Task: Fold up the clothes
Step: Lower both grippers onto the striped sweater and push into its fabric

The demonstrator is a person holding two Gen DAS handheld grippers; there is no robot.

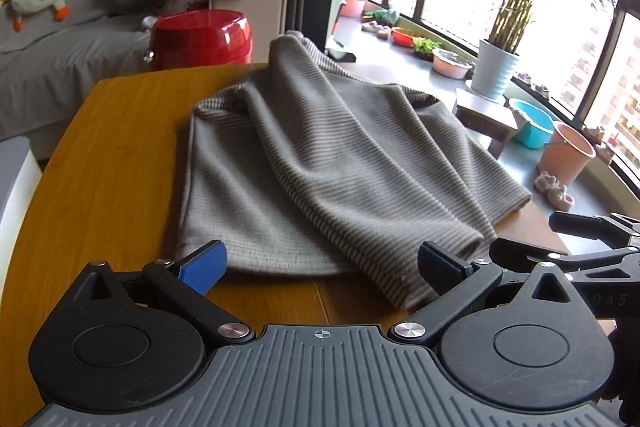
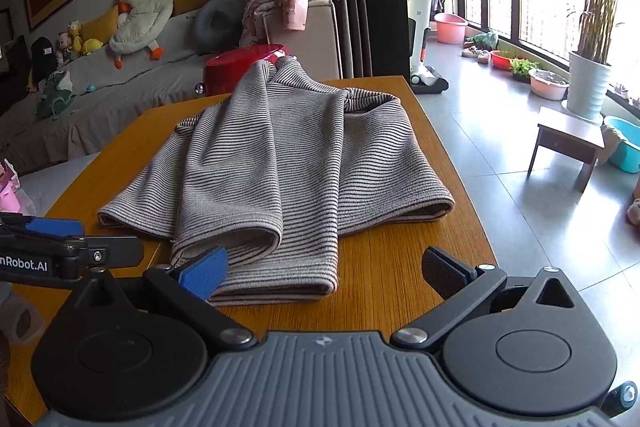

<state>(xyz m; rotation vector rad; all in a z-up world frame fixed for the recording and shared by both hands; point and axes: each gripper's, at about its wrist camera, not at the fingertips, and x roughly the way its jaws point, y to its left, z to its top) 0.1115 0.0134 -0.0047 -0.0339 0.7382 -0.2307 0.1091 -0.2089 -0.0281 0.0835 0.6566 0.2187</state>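
Now the grey striped knit garment [image 2: 272, 163] lies partly folded lengthwise, its hem at the wooden tabletop's [image 2: 408, 267] near edge, just ahead of both hand-held grippers, left [image 1: 320, 269] and right [image 2: 324, 269], fingers spread wide, empty.

Striped garment [image 2: 276, 163] ribbed knit cloth; table [image 2: 400, 259] smooth semi-gloss wood

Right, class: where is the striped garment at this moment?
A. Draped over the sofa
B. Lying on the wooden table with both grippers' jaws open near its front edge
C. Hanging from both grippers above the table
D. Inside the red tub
B: the striped garment lies on the wooden table, and the left gripper and right gripper have open jaws that hold nothing.
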